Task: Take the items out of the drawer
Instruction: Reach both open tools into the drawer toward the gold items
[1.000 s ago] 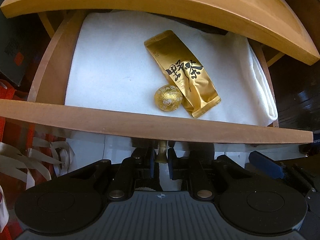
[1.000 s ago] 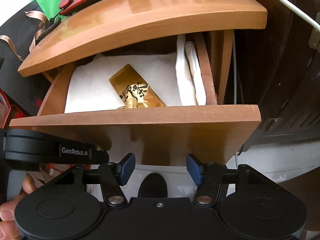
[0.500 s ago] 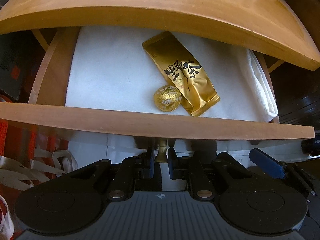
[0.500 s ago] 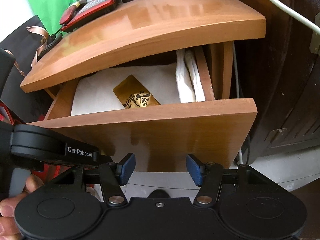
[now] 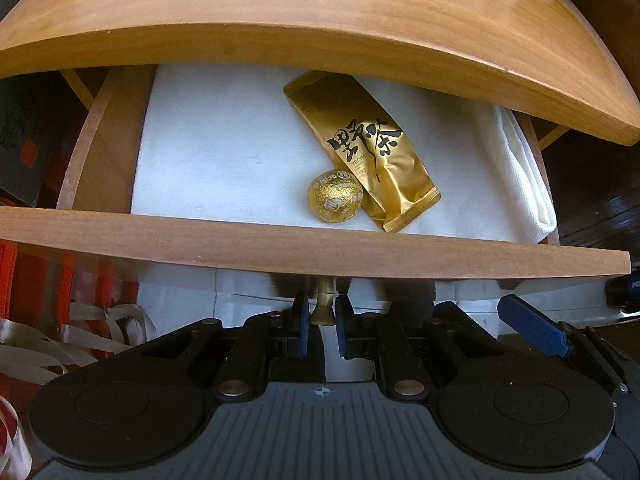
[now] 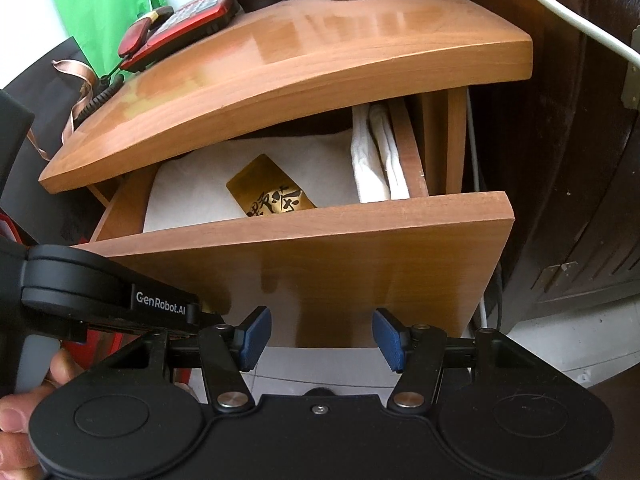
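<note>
your left gripper (image 5: 322,322) jaws clench the drawer knob (image 5: 323,307); right gripper (image 6: 320,338) hangs released. gold pouch (image 5: 362,152) and foil ball (image 5: 335,200) lie inside (ball may roll if you jerk the drawer (image 5: 304,242)).

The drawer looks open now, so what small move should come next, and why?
Probably the right gripper, open and empty, should reach over the drawer front toward the gold packet or the gold ball beside it. The left gripper is shut on the drawer knob, so it is busy.

Drawer (image 5: 312,246) open – tabletop (image 5: 320,20) overhangs its rear, front half clear
</note>
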`<state>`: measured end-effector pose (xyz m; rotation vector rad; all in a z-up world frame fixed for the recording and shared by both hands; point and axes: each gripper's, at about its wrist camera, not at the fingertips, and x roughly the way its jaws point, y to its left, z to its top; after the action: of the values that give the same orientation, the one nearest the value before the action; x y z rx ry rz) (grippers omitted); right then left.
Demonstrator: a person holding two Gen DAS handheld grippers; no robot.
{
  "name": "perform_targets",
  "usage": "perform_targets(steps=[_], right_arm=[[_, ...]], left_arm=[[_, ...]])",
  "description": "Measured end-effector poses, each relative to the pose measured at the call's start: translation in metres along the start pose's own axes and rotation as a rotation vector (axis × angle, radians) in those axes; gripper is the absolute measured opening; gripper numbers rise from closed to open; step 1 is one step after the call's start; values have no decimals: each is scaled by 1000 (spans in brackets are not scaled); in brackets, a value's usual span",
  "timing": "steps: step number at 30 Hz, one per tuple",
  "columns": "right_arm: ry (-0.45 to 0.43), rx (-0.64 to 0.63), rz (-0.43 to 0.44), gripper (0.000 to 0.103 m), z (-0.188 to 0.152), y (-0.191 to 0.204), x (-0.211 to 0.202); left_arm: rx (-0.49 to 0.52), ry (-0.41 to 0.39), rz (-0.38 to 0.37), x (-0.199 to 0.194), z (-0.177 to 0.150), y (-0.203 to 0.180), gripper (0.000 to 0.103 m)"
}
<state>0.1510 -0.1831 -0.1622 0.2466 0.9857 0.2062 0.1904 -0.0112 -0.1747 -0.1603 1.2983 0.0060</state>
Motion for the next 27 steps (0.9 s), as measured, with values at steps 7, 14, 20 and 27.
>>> perform_targets(steps=[7, 14, 20, 27], right_arm=[[-6, -4, 1, 54, 1, 3, 0], [28, -42, -19, 55, 2, 7, -17], [15, -83, -40, 55, 21, 10, -44], [8, -79, -28, 55, 64, 13, -59]], left_arm=[[5, 0, 4, -1, 0, 1, 13], [19, 0, 2, -4, 2, 4, 14], [60, -13, 0, -17, 2, 7, 13], [128, -12, -43, -51, 1, 27, 13]])
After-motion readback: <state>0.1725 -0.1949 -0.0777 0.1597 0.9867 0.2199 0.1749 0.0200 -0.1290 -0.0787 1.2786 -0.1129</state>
